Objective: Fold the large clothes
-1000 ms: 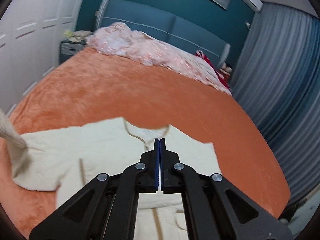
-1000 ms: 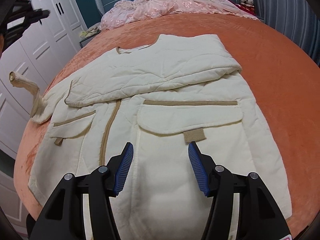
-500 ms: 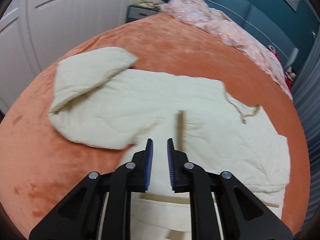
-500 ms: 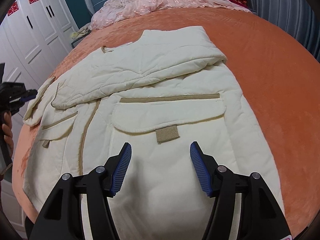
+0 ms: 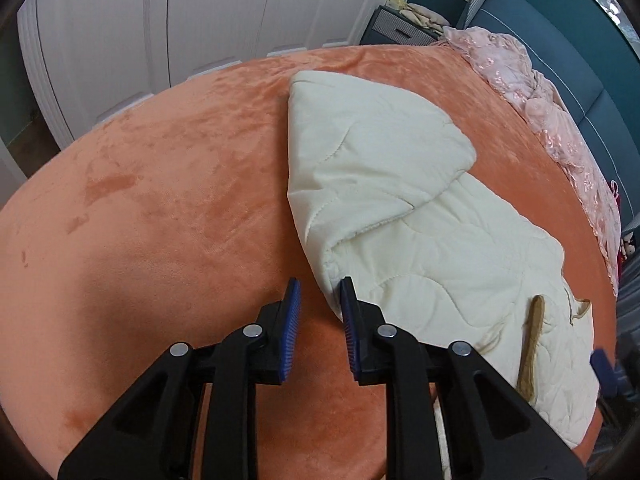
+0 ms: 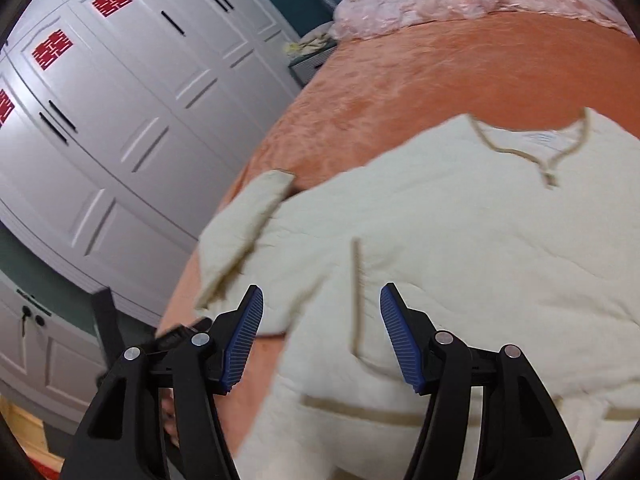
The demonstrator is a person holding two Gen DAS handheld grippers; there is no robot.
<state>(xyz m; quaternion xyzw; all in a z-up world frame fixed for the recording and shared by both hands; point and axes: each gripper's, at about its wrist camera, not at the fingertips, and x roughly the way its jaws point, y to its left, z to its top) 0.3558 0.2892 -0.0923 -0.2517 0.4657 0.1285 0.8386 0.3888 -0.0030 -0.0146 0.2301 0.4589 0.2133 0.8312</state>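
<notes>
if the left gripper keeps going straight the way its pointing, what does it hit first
Most likely the folded sleeve edge of the cream jacket, which already sits right by the right-hand fingertip of the open left gripper. The gap itself points at bare orange bedspread just beside that edge; depth is unclear.

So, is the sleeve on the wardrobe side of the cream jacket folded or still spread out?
Folded. The sleeve lies doubled back over the cream jacket, its cuff end on the body, not out on the orange blanket.

Black claw (image 5: pixel 320 298), blue ribbed pads (image 6: pixel 244 334)
</notes>
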